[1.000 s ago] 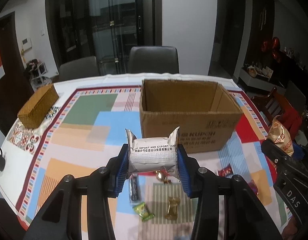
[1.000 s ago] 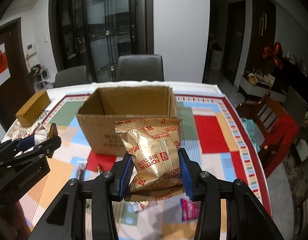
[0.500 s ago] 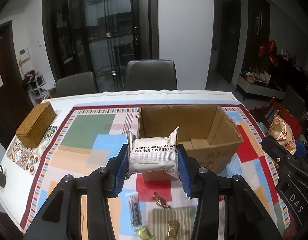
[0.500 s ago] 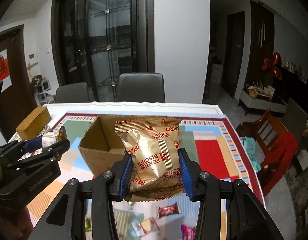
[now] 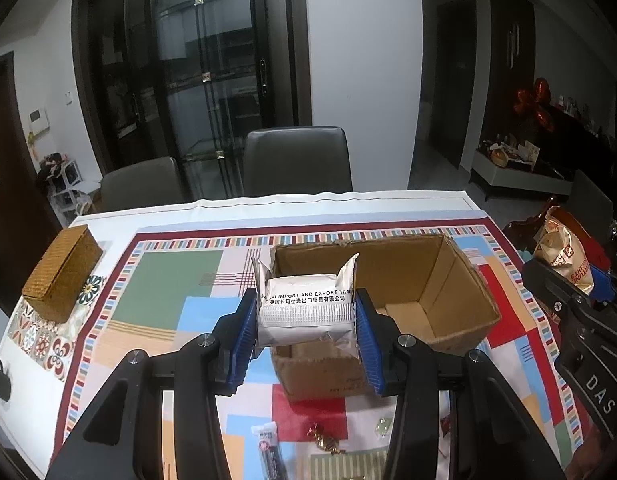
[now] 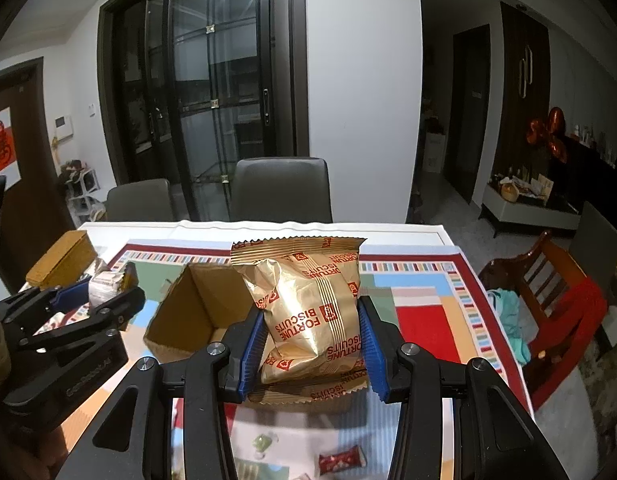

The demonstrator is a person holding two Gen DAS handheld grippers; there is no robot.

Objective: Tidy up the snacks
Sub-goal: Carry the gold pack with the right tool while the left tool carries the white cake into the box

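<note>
My left gripper (image 5: 306, 314) is shut on a silver-white snack packet (image 5: 306, 306), held above the near left corner of the open cardboard box (image 5: 420, 280). My right gripper (image 6: 312, 338) is shut on a gold Fortune Biscuits bag (image 6: 308, 312), held above the box's (image 6: 196, 312) right side. The left gripper also shows in the right wrist view (image 6: 104, 286), and the gold bag shows in the left wrist view (image 5: 564, 252). The box looks empty inside.
Small wrapped sweets lie on the colourful tablecloth in front of the box: a dark stick pack (image 5: 270, 450), a gold candy (image 5: 324, 438), a red candy (image 6: 342, 460), a green candy (image 6: 264, 442). A woven box (image 5: 62, 272) sits at the table's left. Chairs (image 5: 296, 160) stand behind the table.
Both grippers have risen and moved forward with their packets, from in front of the box to above its opening. The box interior now shows.
</note>
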